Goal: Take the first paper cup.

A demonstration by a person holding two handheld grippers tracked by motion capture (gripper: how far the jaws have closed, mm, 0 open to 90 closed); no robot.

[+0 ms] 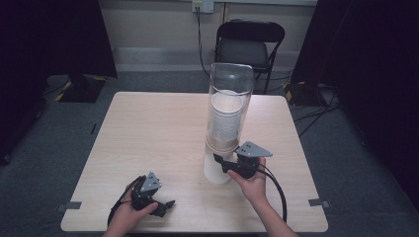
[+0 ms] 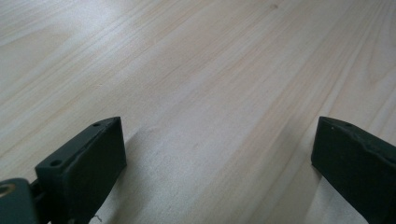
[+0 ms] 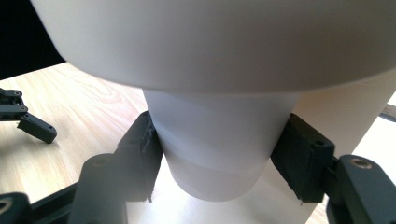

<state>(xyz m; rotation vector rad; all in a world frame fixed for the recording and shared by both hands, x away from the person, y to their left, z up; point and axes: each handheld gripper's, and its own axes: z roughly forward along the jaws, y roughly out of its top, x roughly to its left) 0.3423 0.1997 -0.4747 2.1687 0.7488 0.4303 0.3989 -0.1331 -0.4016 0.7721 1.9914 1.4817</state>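
Note:
A tall clear dispenser tube (image 1: pixel 230 94) with a stack of white paper cups (image 1: pixel 226 121) inside stands at the table's middle right, on a white lower part (image 1: pixel 216 173). My right gripper (image 1: pixel 221 161) reaches in at that lower part from the right. In the right gripper view a white cup (image 3: pixel 215 126) hangs below the wide white collar (image 3: pixel 224 42), and my right gripper (image 3: pixel 217 161) is shut on it, pads pressed against both its sides. My left gripper (image 1: pixel 167 206) lies low at the table's front left, open (image 2: pixel 217 144), with bare wood between its jaws.
The light wooden table (image 1: pixel 148 123) has free room on its left half. A black folding chair (image 1: pixel 249 44) stands beyond the far edge, with cables on the grey floor at the right. The left gripper (image 3: pixel 28 122) also appears at the left in the right gripper view.

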